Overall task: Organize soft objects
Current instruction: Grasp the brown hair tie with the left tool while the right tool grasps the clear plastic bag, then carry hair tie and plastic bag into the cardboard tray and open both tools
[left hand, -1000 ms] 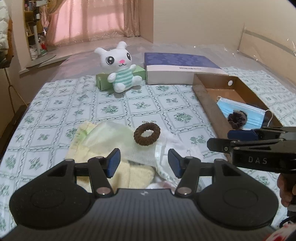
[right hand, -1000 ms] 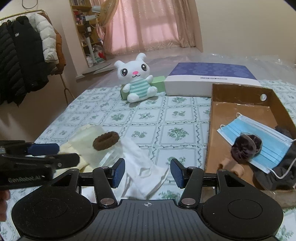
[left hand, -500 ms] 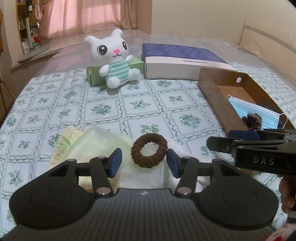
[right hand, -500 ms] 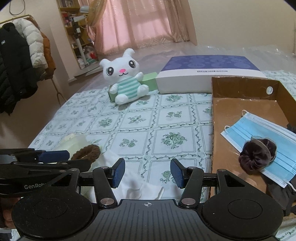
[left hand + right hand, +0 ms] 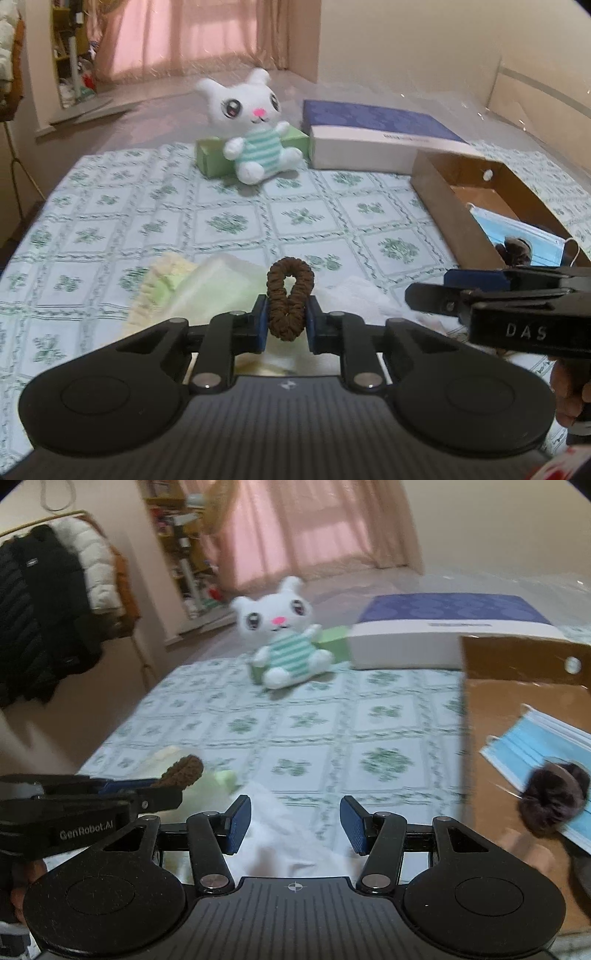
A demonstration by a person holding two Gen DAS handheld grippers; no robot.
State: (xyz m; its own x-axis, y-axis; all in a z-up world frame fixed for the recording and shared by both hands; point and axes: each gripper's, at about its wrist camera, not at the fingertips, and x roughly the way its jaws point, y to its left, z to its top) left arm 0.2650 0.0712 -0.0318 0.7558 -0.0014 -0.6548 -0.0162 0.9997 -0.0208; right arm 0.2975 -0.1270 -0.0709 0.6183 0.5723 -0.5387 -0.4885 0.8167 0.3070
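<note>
A brown hair scrunchie (image 5: 290, 295) is squeezed into a narrow loop between the blue pads of my left gripper (image 5: 285, 321), whose jaws are closing on it. It sticks out of that gripper as a brown nub (image 5: 184, 771) in the right wrist view. Under it lie a pale green cloth (image 5: 218, 291) and a yellow towel (image 5: 166, 275). My right gripper (image 5: 295, 821) stands open over a white cloth (image 5: 284, 845), nothing between its pads. A brown cardboard box (image 5: 491, 738) on the right holds a blue face mask (image 5: 543, 738) and a dark scrunchie (image 5: 554, 797).
A white plush bunny (image 5: 251, 136) leans on a green box (image 5: 212, 158) at the back of the patterned bedsheet (image 5: 221, 221). A purple-topped flat box (image 5: 376, 136) lies beside it. Coats (image 5: 44, 620) hang on a rack at the left.
My left gripper's jaws have closed in onto the brown scrunchie, pinching the round ring into a narrow loop. Both grippers moved slightly forward and lower.
</note>
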